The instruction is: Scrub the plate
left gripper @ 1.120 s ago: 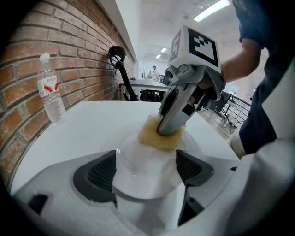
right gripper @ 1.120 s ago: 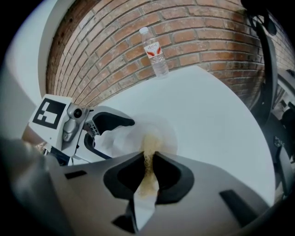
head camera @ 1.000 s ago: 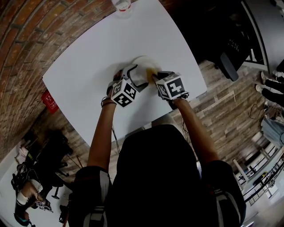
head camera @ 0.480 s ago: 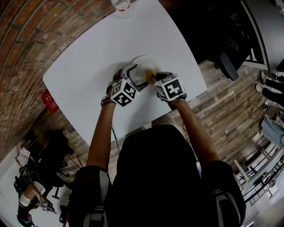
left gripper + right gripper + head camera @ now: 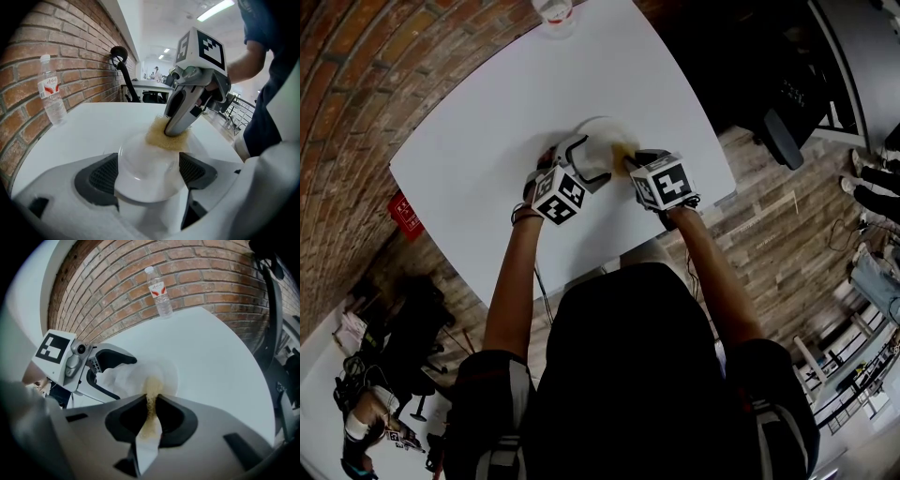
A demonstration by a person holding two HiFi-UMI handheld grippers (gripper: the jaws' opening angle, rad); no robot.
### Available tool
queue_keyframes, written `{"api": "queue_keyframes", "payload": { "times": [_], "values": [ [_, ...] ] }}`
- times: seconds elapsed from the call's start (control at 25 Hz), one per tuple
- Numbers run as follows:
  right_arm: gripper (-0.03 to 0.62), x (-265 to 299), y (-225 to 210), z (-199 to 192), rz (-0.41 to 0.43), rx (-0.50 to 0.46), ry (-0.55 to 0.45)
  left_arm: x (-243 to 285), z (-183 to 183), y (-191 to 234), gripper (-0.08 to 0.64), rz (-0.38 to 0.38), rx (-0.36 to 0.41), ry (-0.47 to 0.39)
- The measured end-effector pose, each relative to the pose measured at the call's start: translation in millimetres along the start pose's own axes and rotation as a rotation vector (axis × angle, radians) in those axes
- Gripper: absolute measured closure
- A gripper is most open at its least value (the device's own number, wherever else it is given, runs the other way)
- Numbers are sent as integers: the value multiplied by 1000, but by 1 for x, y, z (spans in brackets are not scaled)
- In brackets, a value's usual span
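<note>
No print reads clearly; the bottle label [image 5: 48, 86] seems illegible.

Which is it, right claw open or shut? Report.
Shut: the right claw pinches the yellow sponge between its jaws, its tip on the plate.

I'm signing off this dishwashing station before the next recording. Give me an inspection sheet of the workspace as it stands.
Surface: white table, no marks seen.
Job's things: white plate near the table's middle; yellow-brown sponge pressed against its rim.
Clutter: water bottle upright at the far edge, by the wall.
Grippers: left claw shut on the plate's near rim; right claw shut on the sponge.
Cables: nothing seen on the table.
Surroundings: brick wall, wooden floor, dark chair beside the table.
</note>
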State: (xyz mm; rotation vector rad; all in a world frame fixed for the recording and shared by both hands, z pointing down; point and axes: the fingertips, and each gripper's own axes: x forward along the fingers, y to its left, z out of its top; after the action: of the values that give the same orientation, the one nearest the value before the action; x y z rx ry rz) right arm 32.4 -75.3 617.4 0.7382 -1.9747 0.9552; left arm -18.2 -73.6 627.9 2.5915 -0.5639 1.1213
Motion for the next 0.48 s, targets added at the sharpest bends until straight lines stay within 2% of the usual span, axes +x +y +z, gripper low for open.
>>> {"api": "queue_keyframes", "payload": {
  "times": [0.08, 0.2, 0.48],
  "values": [
    [540, 0, -1, 0, 12, 4, -10, 0, 0, 0, 170, 0, -1, 0],
    [540, -7, -10, 0, -27, 7, -5, 0, 0, 1, 170, 1, -1, 0],
    [540, -14, -20, -3, -51, 15, 0, 1, -2, 0, 170, 2, -7, 4]
  ]
}}
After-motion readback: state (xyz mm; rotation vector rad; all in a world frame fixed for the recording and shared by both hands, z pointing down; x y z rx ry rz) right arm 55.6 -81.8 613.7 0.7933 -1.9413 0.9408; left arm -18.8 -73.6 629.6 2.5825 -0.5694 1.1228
